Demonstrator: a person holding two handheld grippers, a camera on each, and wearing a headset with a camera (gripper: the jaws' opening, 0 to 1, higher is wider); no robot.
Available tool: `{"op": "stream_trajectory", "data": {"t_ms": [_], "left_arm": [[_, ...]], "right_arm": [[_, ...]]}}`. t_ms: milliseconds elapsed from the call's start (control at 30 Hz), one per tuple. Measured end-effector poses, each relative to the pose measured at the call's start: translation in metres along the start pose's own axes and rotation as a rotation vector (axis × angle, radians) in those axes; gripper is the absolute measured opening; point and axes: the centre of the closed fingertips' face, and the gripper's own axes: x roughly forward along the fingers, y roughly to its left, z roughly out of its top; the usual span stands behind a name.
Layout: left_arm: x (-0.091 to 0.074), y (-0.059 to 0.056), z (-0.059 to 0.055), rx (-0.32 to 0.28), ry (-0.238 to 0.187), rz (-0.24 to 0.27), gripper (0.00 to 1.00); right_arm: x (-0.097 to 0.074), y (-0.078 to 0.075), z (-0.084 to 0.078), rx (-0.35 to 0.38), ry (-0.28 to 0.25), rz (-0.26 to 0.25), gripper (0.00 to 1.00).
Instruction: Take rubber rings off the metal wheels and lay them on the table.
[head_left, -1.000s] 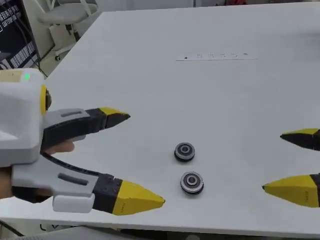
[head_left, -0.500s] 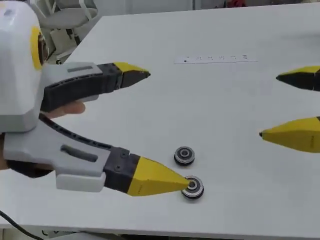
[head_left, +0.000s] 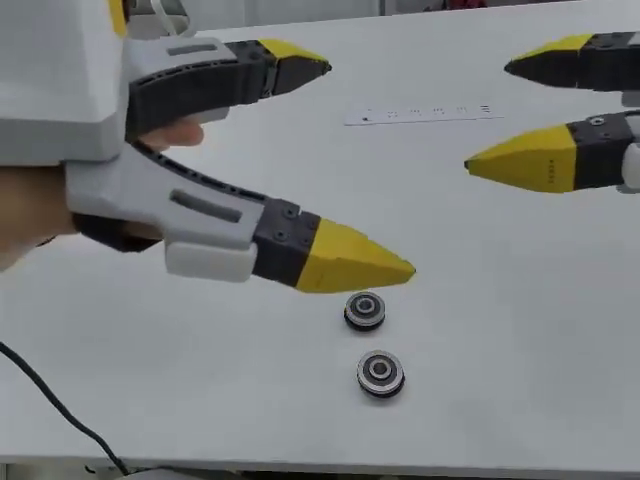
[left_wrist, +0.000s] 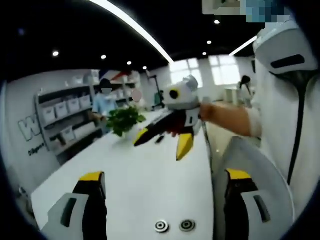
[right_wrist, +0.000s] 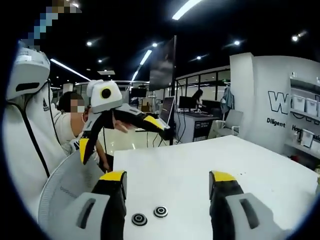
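The two metal wheels (head_left: 365, 310) (head_left: 381, 373) lay flat on the white table (head_left: 520, 320), near its front edge. They were just beside each other without touching, one slightly farther from the person than the other. Each showed a dark outer band around a bright metal hub. Neither gripper touched them.

The left gripper (head_left: 368, 168) hung above the table with its jaws spread wide apart and nothing between them. Its lower yellow tip sat just above the farther wheel in the head view, and a hand (head_left: 30, 215) held its white body. In the left gripper view the wheels appeared low down, between that gripper's own two jaws.

The right gripper (head_left: 488, 115) hovered well to the right of the wheels, its jaws likewise parted and empty, with the yellow tips pointing toward the left gripper. In the right gripper view both wheels lay on the table between its jaws.

Farther back on the table lay a thin printed strip (head_left: 420, 114). A black cable (head_left: 55, 412) ran across the front left corner. A potted plant (left_wrist: 123, 119) stood at the table's far end in the left gripper view.
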Motion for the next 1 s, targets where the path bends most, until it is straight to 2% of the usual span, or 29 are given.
{"op": "stream_trajectory", "data": {"t_ms": [67,100,167,267,333,367,467,600,733,867,933,1000], "left_arm": [[0.005,0.001,-0.009,-0.007,0.017,-0.004,0.98],[0.008,0.0,-0.022,-0.019,0.045,-0.009,0.98],[0.013,-0.004,-0.035,-0.029,0.066,-0.025,0.97],[0.019,-0.004,-0.049,-0.087,0.06,-0.03,0.96],[0.023,-0.001,-0.058,-0.115,0.061,-0.017,0.96],[0.025,-0.001,-0.061,-0.118,0.06,-0.017,0.96],[0.029,-0.004,-0.073,-0.14,0.055,-0.024,0.95],[0.037,-0.009,-0.093,-0.17,0.095,-0.021,0.93],[0.038,-0.012,-0.108,-0.182,0.116,-0.027,0.89],[0.038,-0.012,-0.118,-0.198,0.116,-0.016,0.85],[0.038,-0.008,-0.123,-0.195,0.108,0.015,0.79],[0.039,-0.009,-0.128,-0.197,0.108,0.016,0.76]], "right_arm": [[0.006,0.001,-0.004,-0.004,-0.006,0.006,0.67],[0.012,0.002,-0.008,0.006,-0.022,0.021,0.68],[0.017,0.004,-0.017,0.053,-0.032,0.051,0.65],[0.022,0.0,-0.026,0.092,-0.067,0.05,0.63],[0.027,-0.009,-0.034,0.155,-0.11,0.02,0.62],[0.028,-0.013,-0.042,0.176,-0.1,0.003,0.6],[0.029,-0.013,-0.055,0.136,-0.068,0.006,0.59],[0.031,-0.006,-0.062,0.16,-0.072,0.049,0.56],[0.034,-0.005,-0.075,0.145,-0.044,0.051,0.53],[0.037,-0.002,-0.085,0.158,-0.025,0.07,0.53],[0.04,0.001,-0.091,0.166,-0.012,0.084,0.52],[0.043,0.005,-0.099,0.169,0.017,0.096,0.51]]}}
